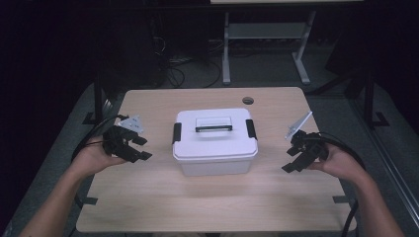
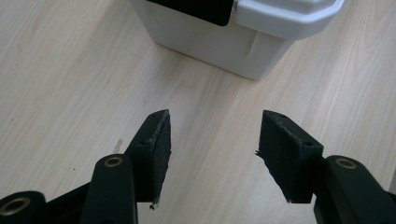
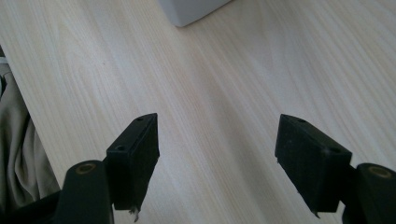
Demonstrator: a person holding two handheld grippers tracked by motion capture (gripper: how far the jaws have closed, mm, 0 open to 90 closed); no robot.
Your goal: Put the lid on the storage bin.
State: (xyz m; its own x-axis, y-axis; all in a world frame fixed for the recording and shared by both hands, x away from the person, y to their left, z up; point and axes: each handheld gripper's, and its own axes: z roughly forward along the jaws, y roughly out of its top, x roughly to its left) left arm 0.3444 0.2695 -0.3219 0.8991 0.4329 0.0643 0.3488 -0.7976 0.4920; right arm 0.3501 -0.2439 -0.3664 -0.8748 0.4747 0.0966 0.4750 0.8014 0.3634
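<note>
Table (image 1: 148,207): a light wood top is seen from above, with a small round dark spot (image 1: 248,100) near its far edge.
Storage box (image 1: 215,140): a white box with its lid on is placed at the middle of the table, between the two grippers and apart from both; in the left gripper view a corner of it (image 2: 261,42) is seen ahead of the jaws, and in the right gripper view a small corner (image 3: 189,10) is seen at the top edge.
Lid handle (image 1: 213,124): a clear handle with a dark edge is laid flat on top of the lid.
Side latches: a black latch (image 1: 176,132) is seen on the left end of the lid and another (image 1: 251,129) on the right end; both are folded against the box.
Left gripper (image 1: 137,148): held in the left hand to the left of the box; the jaws are spread apart, nothing is gripped, and bare wood is seen between them (image 2: 215,149).
Right gripper (image 1: 295,159): held in the right hand to the right of the box; the jaws are set wide, nothing is held, and bare table is seen between them (image 3: 217,158).
Cloth (image 3: 16,154): pale fabric is seen past the table edge in the right gripper view.
</note>
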